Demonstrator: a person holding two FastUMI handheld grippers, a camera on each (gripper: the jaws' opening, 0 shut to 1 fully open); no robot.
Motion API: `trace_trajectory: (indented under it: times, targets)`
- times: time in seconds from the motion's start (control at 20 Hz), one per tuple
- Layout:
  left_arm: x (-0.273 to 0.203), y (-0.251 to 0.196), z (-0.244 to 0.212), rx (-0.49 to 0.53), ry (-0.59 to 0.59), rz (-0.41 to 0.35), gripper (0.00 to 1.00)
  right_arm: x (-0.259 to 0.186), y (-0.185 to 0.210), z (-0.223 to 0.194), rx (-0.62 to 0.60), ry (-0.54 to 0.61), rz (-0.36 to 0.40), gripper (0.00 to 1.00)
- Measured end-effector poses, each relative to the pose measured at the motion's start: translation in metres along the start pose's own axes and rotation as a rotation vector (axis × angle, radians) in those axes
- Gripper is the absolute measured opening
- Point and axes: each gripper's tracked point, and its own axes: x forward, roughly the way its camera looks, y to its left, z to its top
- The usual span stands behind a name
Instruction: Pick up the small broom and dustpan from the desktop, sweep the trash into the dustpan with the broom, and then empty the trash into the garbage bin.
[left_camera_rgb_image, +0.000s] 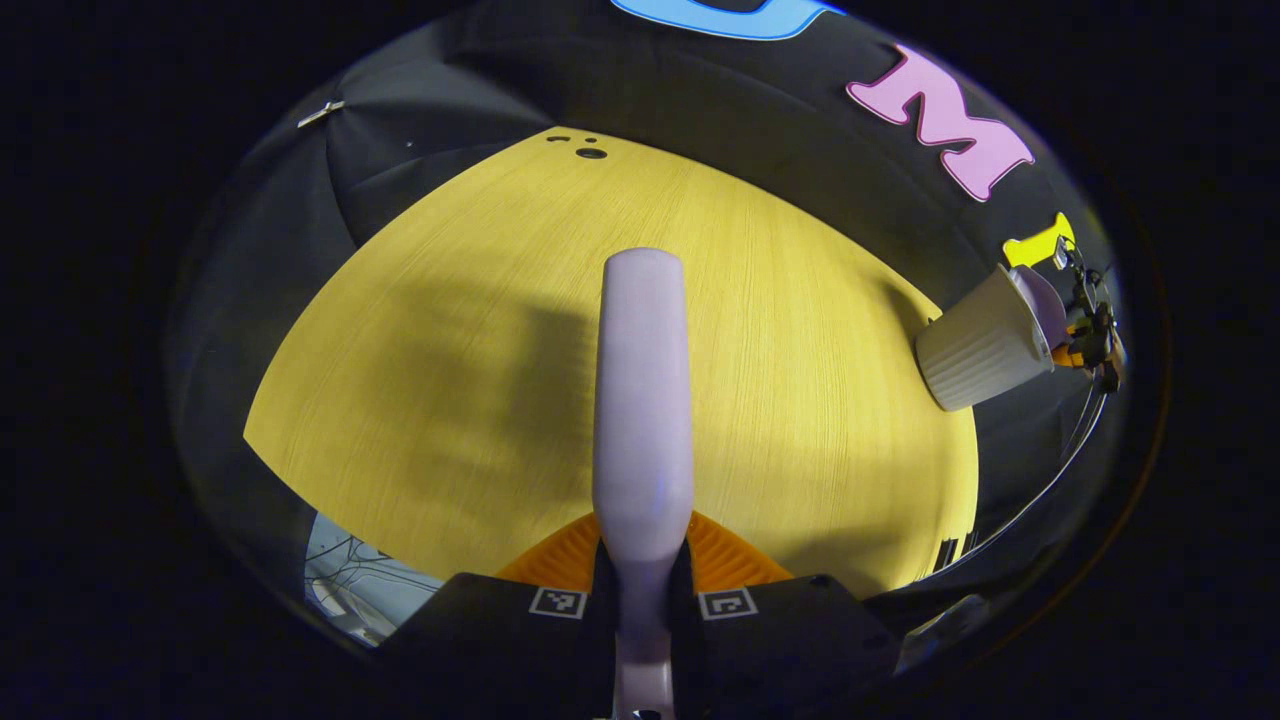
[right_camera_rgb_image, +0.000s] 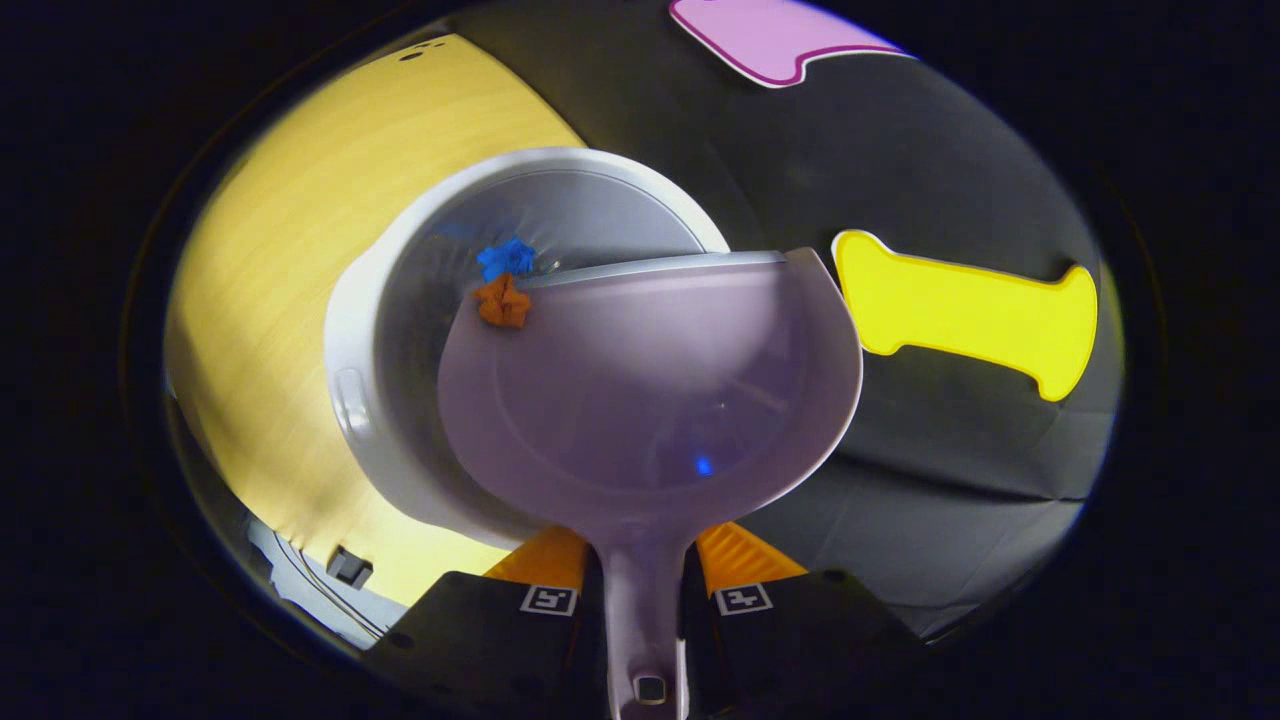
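My left gripper (left_camera_rgb_image: 643, 575) is shut on the pale lilac broom handle (left_camera_rgb_image: 643, 400), which points forward over the yellow desktop (left_camera_rgb_image: 450, 350); the bristles are hidden. My right gripper (right_camera_rgb_image: 643, 570) is shut on the handle of the lilac dustpan (right_camera_rgb_image: 650, 380), held tilted over the open white garbage bin (right_camera_rgb_image: 350, 340). An orange scrap (right_camera_rgb_image: 503, 302) sits at the pan's far left lip. A blue scrap (right_camera_rgb_image: 506, 258) lies just beyond it, inside the bin. In the left gripper view the ribbed bin (left_camera_rgb_image: 975, 350) stands at the far right, with the dustpan (left_camera_rgb_image: 1040, 300) and right gripper (left_camera_rgb_image: 1095, 335) above it.
The bin stands at the desk's right edge, against the black cloth wall. Small dark holes (left_camera_rgb_image: 590, 152) mark the desk's far side. A small dark block (right_camera_rgb_image: 348, 566) sits below the desk's near edge. Cables (left_camera_rgb_image: 1060, 470) hang beside the bin.
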Motion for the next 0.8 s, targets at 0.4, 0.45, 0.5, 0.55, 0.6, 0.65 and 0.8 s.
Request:
trace_trajectory:
  times: [0.4,0.45,0.5,0.55,0.6,0.65,0.8]
  targets:
    - [-0.008,-0.004,-0.001,0.020,-0.006,0.010,0.27,-0.019,-0.003,0.008,0.089,-0.055,0.017,0.35]
    - [-0.010,-0.002,-0.002,0.044,-0.008,0.018,0.27,-0.024,-0.006,0.008,0.118,-0.062,0.018,0.31]
    - [-0.013,-0.002,-0.002,0.074,-0.008,0.029,0.26,-0.028,-0.012,0.008,0.146,-0.074,0.021,0.35]
    - [-0.015,-0.001,0.001,0.097,-0.011,0.035,0.27,-0.034,-0.016,0.007,0.168,-0.085,0.020,0.39]
    - [-0.019,-0.001,0.003,0.113,-0.016,0.041,0.27,-0.040,-0.022,0.004,0.191,-0.098,0.007,0.35]
    - [-0.021,-0.001,0.006,0.123,-0.022,0.045,0.26,-0.048,-0.032,0.003,0.218,-0.130,-0.020,0.35]
    - [-0.029,-0.003,0.014,0.171,-0.049,0.067,0.25,-0.078,-0.051,-0.007,0.347,-0.212,-0.057,0.35]
